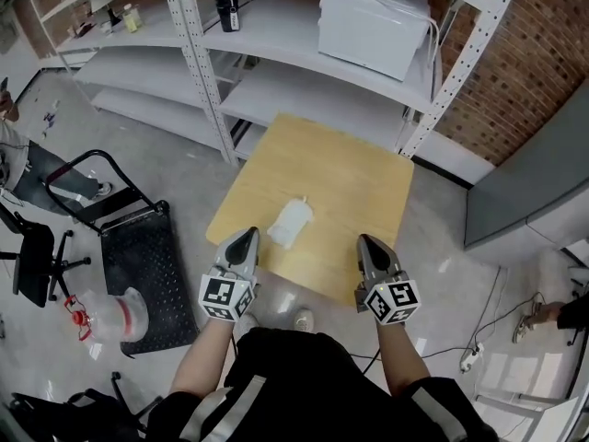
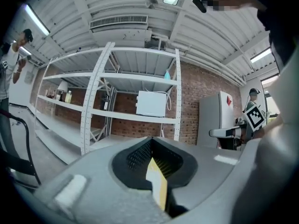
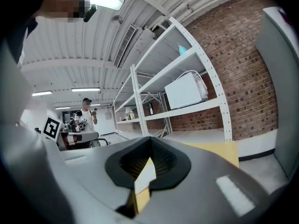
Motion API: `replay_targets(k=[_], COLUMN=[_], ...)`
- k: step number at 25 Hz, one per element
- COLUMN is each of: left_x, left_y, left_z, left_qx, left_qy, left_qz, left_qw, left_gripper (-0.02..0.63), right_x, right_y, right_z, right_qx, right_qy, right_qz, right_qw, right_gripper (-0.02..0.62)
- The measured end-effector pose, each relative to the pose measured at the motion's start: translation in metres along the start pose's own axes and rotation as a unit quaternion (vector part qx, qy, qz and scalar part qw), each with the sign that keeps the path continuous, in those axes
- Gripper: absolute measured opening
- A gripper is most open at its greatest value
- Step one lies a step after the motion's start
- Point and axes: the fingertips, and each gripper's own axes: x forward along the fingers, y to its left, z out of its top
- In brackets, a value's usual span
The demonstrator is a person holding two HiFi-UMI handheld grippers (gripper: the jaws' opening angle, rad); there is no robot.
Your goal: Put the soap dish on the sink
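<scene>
A small white soap dish lies on a square light-wood table top, near the front edge and slightly left of centre. Nothing else is on the table. From the head view I cannot tell whether anything lies in the dish.

The grey left gripper hangs just beside the table's front-left edge, close to the dish but apart from it. Its jaws are pressed together with nothing between them. The grey right gripper hangs over the front-right edge, well apart from the dish. Its jaws also meet at a point and hold nothing.

Behind the table stands a white metal shelving rack. A white box-shaped appliance sits on one shelf with its front closed. A black cylindrical bottle stands upright to its left, and further left stands a small pale bottle. On the floor at the left, beside a black platform trolley, lies a clear plastic jug with a red cap. Its contents are unclear.
</scene>
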Motion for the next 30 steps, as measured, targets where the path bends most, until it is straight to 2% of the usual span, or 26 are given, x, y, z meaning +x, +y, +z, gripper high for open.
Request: replay_targets(k=[7,16,23,30], left_x=[-0.046,-0.092,-0.104,-0.104], left_y=[0.029,0.055,0.060,0.066], left_z=[0.022,0.033,0.031,0.039], left_qx=[0.015,0.004,0.000,-0.004], left_qy=[-0.030,-0.045,-0.040,-0.055], left_qz=[-0.001,-0.009,-0.024,-0.026], left_qw=[0.9994,0.9989,0.9989,0.9981], left_gripper=[0.003,0.005,0.003,0.003], right_x=[-0.023,-0.034,-0.042,-0.044], right_y=[0.019,0.079,0.097,0.103], right_z=[0.012,0.008,0.007,0.012], right_qx=[0.002,0.000,-0.002,0.002], right_qy=[-0.039,-0.045,-0.048,-0.065], right_qz=[-0.034,-0.048,-0.060,-0.062], right_qw=[0.999,0.998,0.997,0.996], right_gripper=[0.005,0.005,0.005,0.005])
